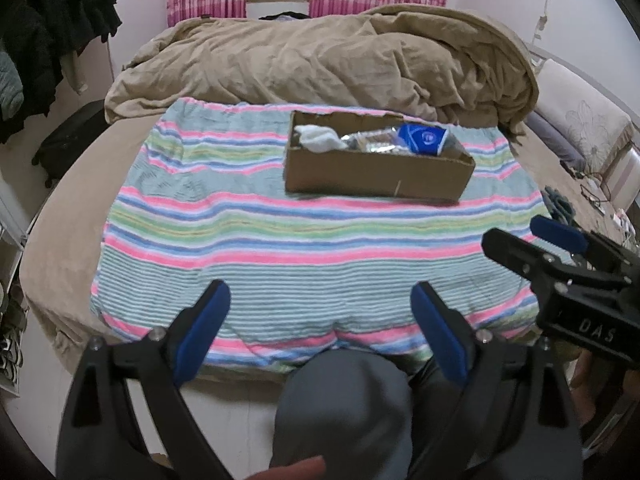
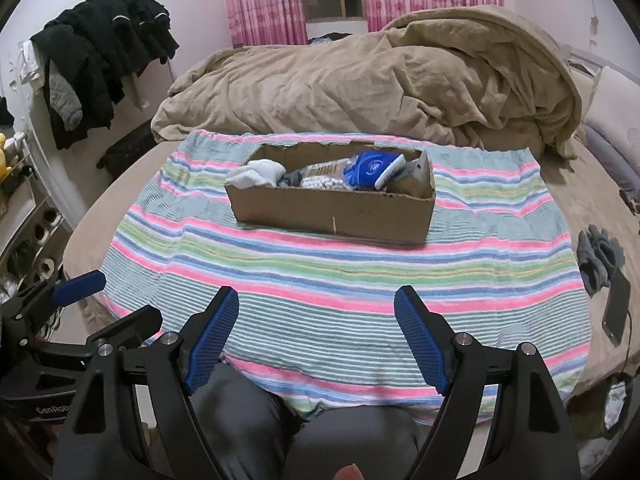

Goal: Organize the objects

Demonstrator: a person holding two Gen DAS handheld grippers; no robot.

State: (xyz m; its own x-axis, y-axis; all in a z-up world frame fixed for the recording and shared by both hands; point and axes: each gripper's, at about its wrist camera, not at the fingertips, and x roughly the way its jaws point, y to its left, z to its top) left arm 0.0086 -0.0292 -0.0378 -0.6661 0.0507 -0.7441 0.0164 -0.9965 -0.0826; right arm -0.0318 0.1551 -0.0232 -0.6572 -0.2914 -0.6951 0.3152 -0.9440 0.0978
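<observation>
The near wall of the cardboard box (image 2: 332, 208) hides the lower parts of the things inside it.

Beyond the blue rubbery-textured fingers (image 2: 420, 344), a matt brown cardboard box (image 2: 332, 210) sits on a striped terry-cloth towel (image 2: 320, 280); behind it, a rumpled tan fabric blanket (image 2: 360, 80)

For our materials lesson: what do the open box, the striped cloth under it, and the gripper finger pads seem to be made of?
Cardboard box: brown corrugated card, matte, with a torn, ragged back rim.
Striped towel: likely woven cotton terry; soft, ribbed, wrinkling at the edge.
Right gripper finger pads: blue, with a fine grid texture, probably rubber or plastic; arms look like black matte plastic.
</observation>
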